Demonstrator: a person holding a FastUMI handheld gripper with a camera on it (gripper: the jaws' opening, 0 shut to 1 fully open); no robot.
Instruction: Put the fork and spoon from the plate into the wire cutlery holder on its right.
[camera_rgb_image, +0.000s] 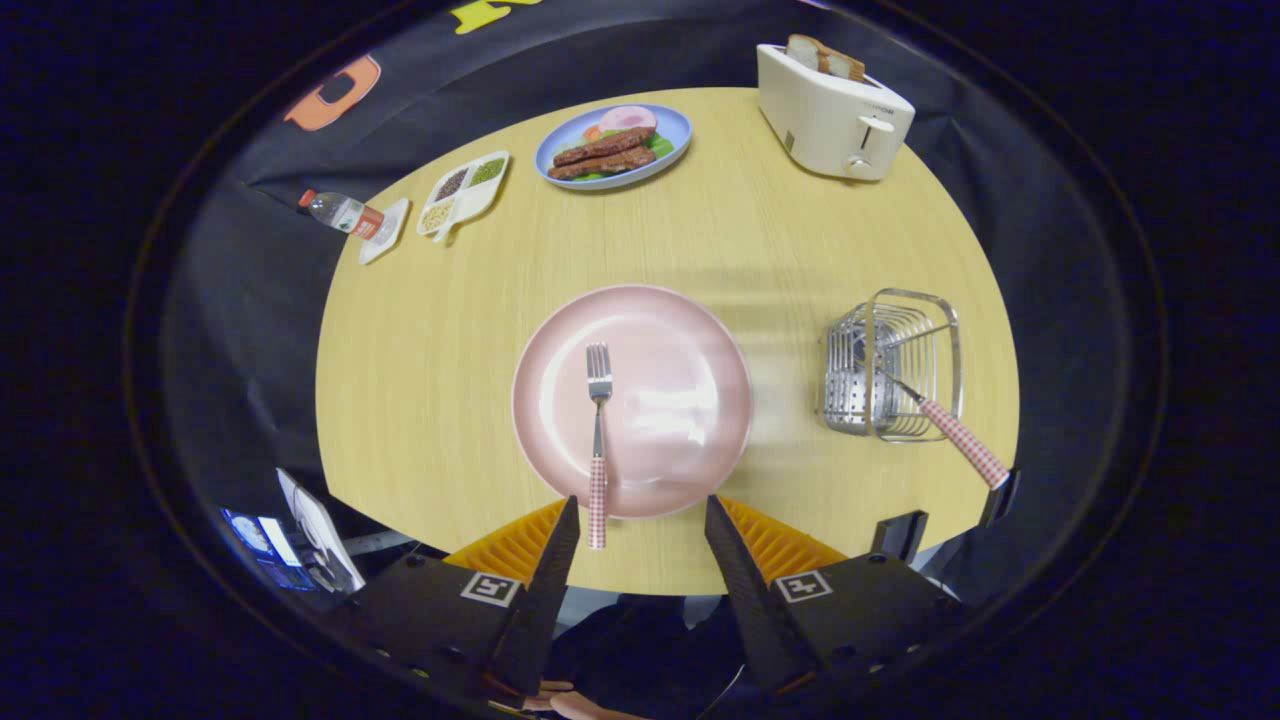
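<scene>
table (450, 330): carrying a pink plate (690, 340)
fork (598, 430): lying on plate
spoon (950, 425): leaning in wire holder (890, 365)
gripper (640, 520): hovering, fingers spread, gripping nothing

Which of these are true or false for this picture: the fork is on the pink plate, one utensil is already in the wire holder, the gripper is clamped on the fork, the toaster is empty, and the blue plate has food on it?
1. The fork lies on the pink plate. True; its checked handle reaches past the near rim.
2. A utensil with a checked handle already leans in the wire holder. True.
3. The gripper is clamped on the fork. False; its fingers are open and hold nothing.
4. The toaster is empty. False; bread sticks out of it.
5. The blue plate has food on it. True.
</scene>
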